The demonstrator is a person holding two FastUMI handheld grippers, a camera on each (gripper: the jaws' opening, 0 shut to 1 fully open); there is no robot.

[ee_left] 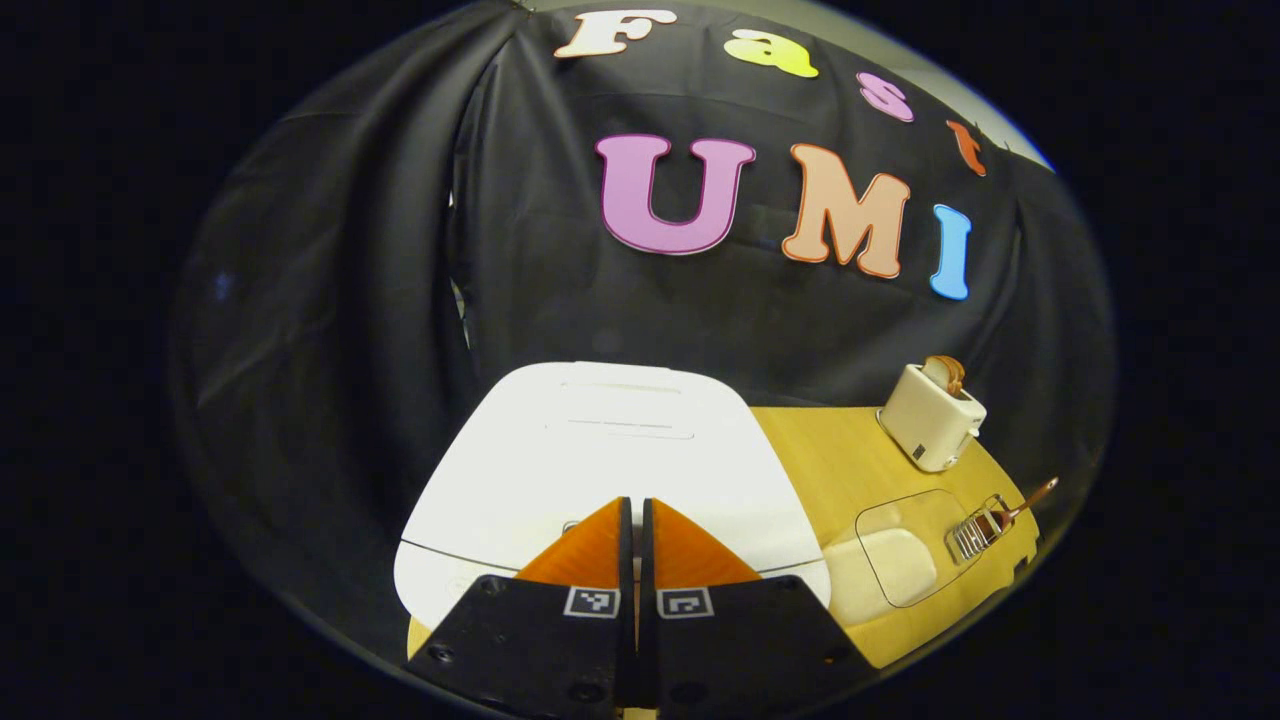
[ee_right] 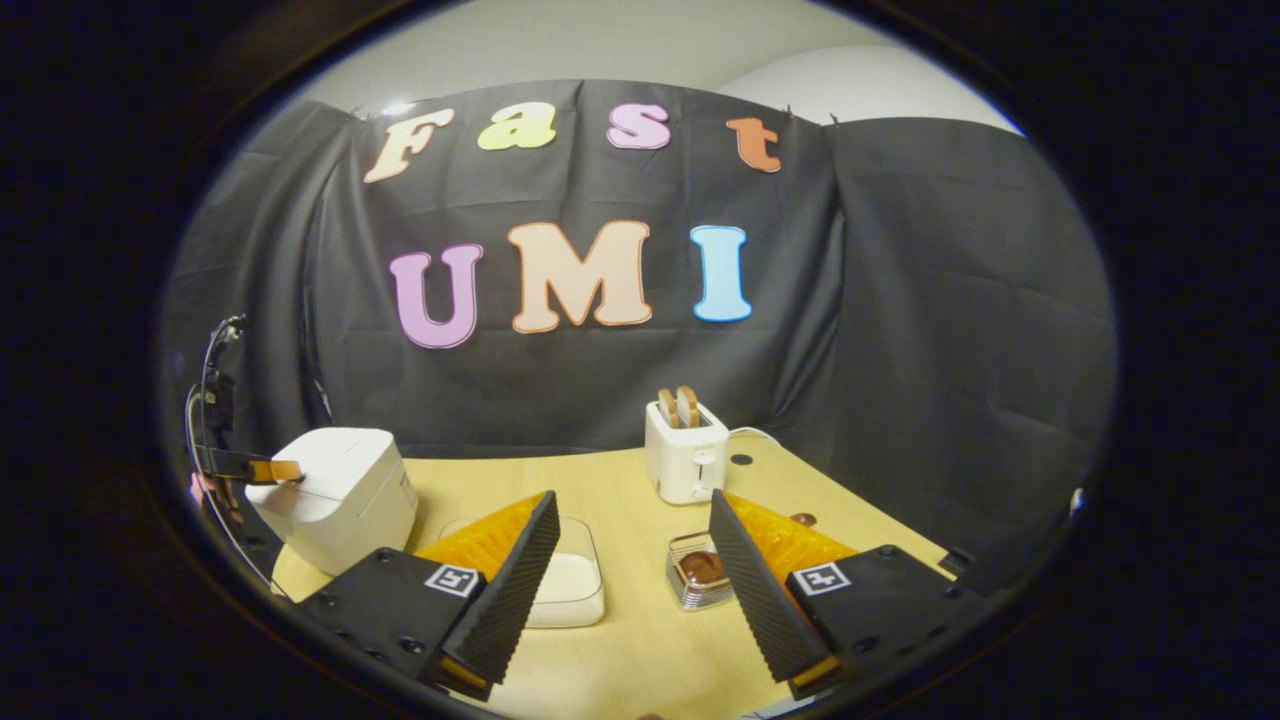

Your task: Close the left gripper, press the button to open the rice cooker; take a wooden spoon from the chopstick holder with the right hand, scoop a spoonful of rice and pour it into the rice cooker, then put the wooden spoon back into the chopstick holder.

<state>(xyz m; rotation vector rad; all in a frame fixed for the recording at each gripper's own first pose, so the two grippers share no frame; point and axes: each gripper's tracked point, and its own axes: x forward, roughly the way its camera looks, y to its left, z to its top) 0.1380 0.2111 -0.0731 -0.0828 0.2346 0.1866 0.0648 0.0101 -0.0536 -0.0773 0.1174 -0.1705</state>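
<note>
The white rice cooker (ee_left: pixel 600 450) sits with its lid down, directly beneath my left gripper (ee_left: pixel 636 502). That gripper is shut with nothing between its fingers, and its tips hover over the front edge of the lid. In the right gripper view the left gripper (ee_right: pixel 285 470) is at the front top of the cooker (ee_right: pixel 345 495). My right gripper (ee_right: pixel 632 497) is open and empty above the table. The clear chopstick holder (ee_right: pixel 700 572) stands just ahead of its right finger, with the wooden spoon (ee_left: pixel 1030 498) in it. A clear box of rice (ee_right: pixel 570 585) lies by its left finger.
A white toaster (ee_right: pixel 685 452) with toast stands at the back of the wooden table (ee_right: pixel 620 480). Behind it a cord runs toward the black cloth wall. A hand and a cable (ee_right: pixel 205 400) are left of the cooker.
</note>
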